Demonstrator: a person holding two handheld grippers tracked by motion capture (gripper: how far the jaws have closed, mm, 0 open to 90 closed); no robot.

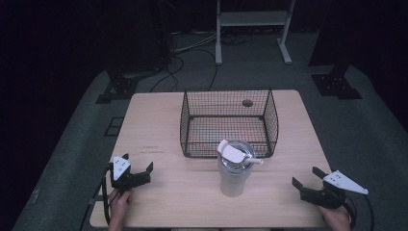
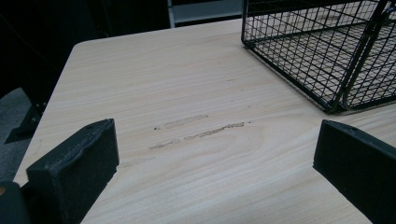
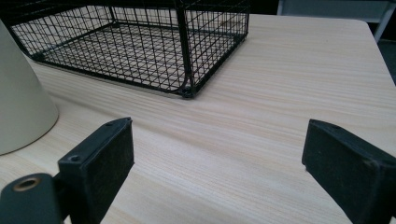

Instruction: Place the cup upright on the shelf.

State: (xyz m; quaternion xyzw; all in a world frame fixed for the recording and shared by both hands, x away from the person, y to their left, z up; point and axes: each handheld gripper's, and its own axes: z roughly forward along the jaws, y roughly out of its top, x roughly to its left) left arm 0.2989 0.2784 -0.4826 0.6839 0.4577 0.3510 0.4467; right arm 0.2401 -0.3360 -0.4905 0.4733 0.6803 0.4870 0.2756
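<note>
A tall cup (image 1: 235, 174) with a lid and straw is seen upright on the table (image 1: 159, 120), just in front of a wire basket (image 1: 229, 123) and between the two grippers. The left gripper (image 1: 138, 169) is held near the front left edge with its jaws spread and nothing between them. The right gripper (image 1: 304, 179) is held near the front right edge, likewise spread and empty.

The cup is judged top-heavy. If it is gripped high or struck from one side, it may be tipped against the basket. The straw may be snagged on the mesh. A smooth wall may be lost from a light pinch.
</note>
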